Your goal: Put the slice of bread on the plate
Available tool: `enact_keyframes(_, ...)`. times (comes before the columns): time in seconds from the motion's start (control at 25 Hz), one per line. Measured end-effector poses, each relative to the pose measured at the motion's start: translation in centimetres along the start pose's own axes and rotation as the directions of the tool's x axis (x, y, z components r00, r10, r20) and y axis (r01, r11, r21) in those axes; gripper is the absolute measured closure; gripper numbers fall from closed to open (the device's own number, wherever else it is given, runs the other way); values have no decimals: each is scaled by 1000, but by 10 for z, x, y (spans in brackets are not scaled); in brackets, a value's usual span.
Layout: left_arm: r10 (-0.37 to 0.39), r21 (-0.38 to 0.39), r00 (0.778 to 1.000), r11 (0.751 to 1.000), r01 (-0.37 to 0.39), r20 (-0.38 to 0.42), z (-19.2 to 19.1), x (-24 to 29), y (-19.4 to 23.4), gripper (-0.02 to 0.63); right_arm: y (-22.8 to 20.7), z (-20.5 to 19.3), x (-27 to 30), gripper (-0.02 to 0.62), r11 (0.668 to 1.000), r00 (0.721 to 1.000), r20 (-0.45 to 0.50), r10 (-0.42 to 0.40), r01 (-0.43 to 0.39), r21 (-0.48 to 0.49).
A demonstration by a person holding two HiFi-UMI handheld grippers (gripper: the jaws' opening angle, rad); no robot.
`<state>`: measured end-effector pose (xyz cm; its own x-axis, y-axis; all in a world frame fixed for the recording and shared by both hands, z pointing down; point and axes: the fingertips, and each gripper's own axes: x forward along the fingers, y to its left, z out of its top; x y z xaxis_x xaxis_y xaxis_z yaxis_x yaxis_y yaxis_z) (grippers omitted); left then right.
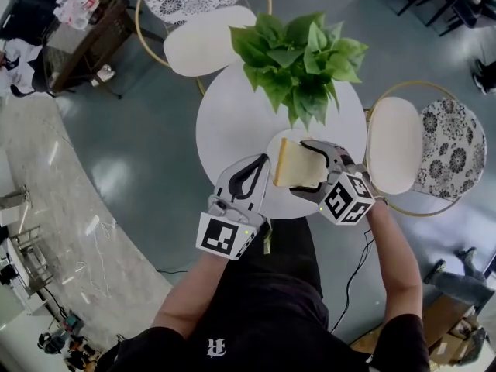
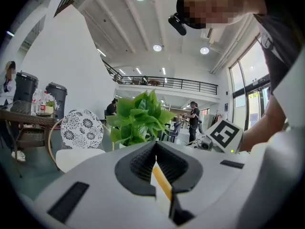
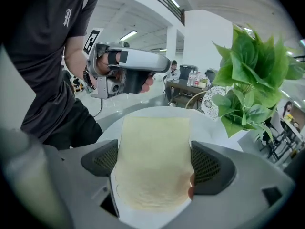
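Over the plate [image 1: 280, 139], the slice of bread [image 1: 293, 169] sat clamped by its side edges in the right gripper [image 1: 304, 169]; whether bread touched plate was unclear. Plant [image 1: 298, 60] leaves hid the plate's far rim, and the left gripper [image 1: 260, 165] hung nearby with its fingers together and empty.

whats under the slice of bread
A white plate lies under the slice of bread, which the right tool grips. The plate's middle is covered; whether they touch cannot be told.

This is a café area in a large public hall: a small round white tabletop [image 1: 232, 122] bears a leafy green potted plant [image 1: 298, 60], flanked by gold-framed cream-seated chairs [image 1: 394, 146]. A railed mezzanine balcony [image 2: 162, 82] and other people [image 2: 193, 120] show beyond.
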<state>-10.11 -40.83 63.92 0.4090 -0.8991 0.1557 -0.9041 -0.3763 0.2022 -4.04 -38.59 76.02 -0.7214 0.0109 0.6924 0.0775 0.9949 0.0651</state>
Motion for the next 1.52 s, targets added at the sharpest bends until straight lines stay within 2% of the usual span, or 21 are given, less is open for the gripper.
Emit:
enact_keyframes(0.16, 20, 32, 1000, 999, -20, -6, -9, 2, 10, 598, -3, -11, 16, 110, 995, 997, -69, 45, -51, -82)
enact_keyframes(0.36, 22, 14, 1000, 1000, -22, -21, -14, 1, 10, 598, -2, -25, 36, 110, 981, 983, -164, 85, -112, -161)
enact_keyframes(0.56, 25, 15, 999, 1000, -25, -30, -17, 2, 14, 598, -4, -36, 51, 110, 974, 971, -213, 112, -150, -170)
enact_keyframes(0.8, 29, 14, 998, 1000, -28, -49, -17, 0, 16, 598, -3, -36, 53, 109, 966, 961, -258, 102, -157, -205)
enact_keyframes(1.12, 6, 9, 998, 1000, -5, -67, 4, 0, 2, 598, -4, -1, 19, 110, 991, 985, -154, 72, -88, -99)
enact_keyframes(1.32, -1, 13, 997, 1000, 2, -81, 29, -3, -10, 598, 2, 40, -15, 117, 999, 999, -29, 31, -30, 26)
enact_keyframes(1.36, 1, 12, 997, 1000, 0, -82, 37, -4, -12, 598, 2, 51, -24, 151, 999, 1000, 1, 18, -18, 51)
enact_keyframes(1.52, 8, 6, 997, 1000, -7, -79, 74, -10, -24, 598, -4, 97, -66, 215, 989, 992, 103, -72, 58, 136)
